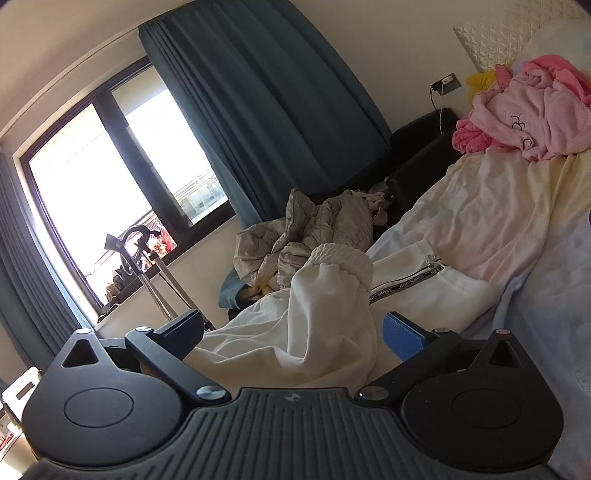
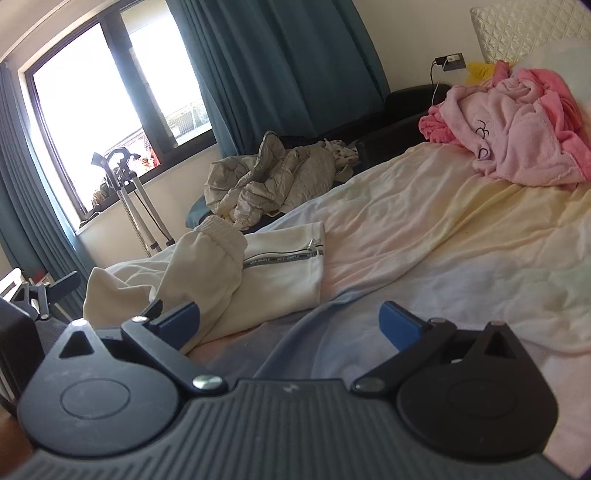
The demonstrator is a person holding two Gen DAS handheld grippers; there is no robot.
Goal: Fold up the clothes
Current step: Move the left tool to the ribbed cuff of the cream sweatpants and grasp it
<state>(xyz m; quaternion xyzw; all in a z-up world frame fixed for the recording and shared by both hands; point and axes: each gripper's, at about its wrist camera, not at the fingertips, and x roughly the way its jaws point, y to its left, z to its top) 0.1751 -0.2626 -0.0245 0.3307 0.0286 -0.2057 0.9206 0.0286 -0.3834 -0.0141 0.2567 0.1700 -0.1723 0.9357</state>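
A white zip-up garment (image 1: 332,295) with a ribbed cuff and a black-and-white zipper tape lies on the bed near its left edge; it also shows in the right wrist view (image 2: 258,269). My left gripper (image 1: 291,332) is open, its blue pads on either side of a bunched sleeve of the garment, without pinching it. My right gripper (image 2: 290,325) is open and empty, low over the bed sheet (image 2: 424,240) just right of the garment; its left finger is next to the sleeve. The left gripper shows at the far left in the right wrist view (image 2: 48,291).
A pink fleece pile (image 2: 517,125) lies at the head of the bed by a white quilted headboard (image 2: 528,29). A grey quilted jacket (image 2: 266,184) lies on a dark seat beyond the bed's left edge. Window, teal curtains (image 2: 280,66) and a stand (image 2: 129,206) are behind.
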